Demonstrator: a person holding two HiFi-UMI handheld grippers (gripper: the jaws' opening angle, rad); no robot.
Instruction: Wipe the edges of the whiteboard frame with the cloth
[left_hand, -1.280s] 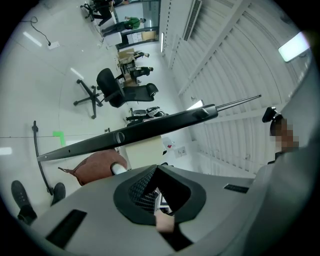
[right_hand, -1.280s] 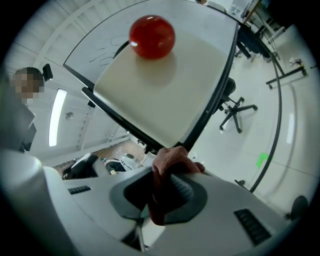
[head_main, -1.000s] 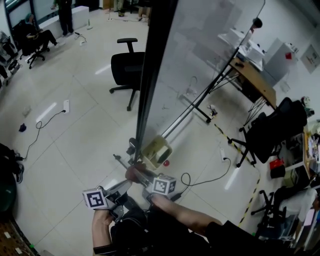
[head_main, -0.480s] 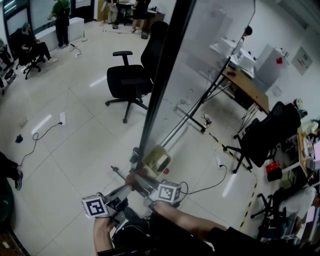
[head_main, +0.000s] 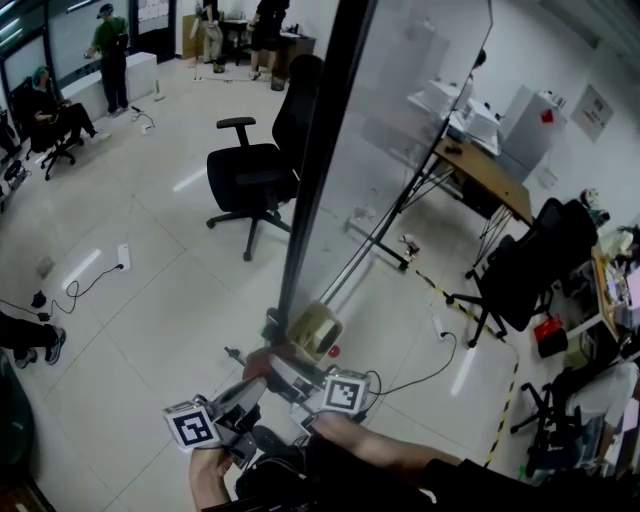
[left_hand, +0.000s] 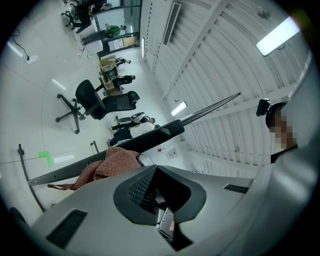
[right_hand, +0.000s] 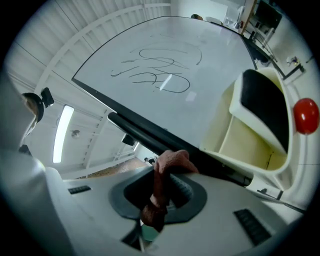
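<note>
Grippers: we count two. The left gripper (left_hand: 152, 172) and the right gripper (right_hand: 165, 176) sit low in the head view, close side by side, and each carries one marker cube.
Left fingers (left_hand: 140, 187): they are together with nothing between them, and the tips point at the frame just below the cloth.
Right fingers (right_hand: 183, 187): they are clamped on the cloth (right_hand: 168, 162), and a strip of it hangs down between them.
Cloth: there is one, reddish pink. It is pressed against the black frame (right_hand: 142, 131) at the lower end of the whiteboard (right_hand: 165, 65).
Whiteboard: there is one, standing upright, with a few scribbled loops on its face.
Tray (right_hand: 250, 135): there is one, cream, fixed to the board just beside the cloth. It holds one black eraser (right_hand: 265, 107).
Magnet (right_hand: 306, 114): there is one, red, at the tray's outer side.
In the way: the tray crowds the frame on the right gripper's side, and the left gripper is close on the other side.
Chairs: we see two black ones. One office chair (head_main: 248, 172) is beyond the frame, and another chair (head_main: 530, 265) is to the right.
Table (head_main: 490, 172): there is one behind the board, with boxes on it.
People (head_main: 108, 42): we make out four at the far end of the room.
Floor (head_main: 150, 280): it is pale tile with one cable (head_main: 80, 282) lying loose on it.
</note>
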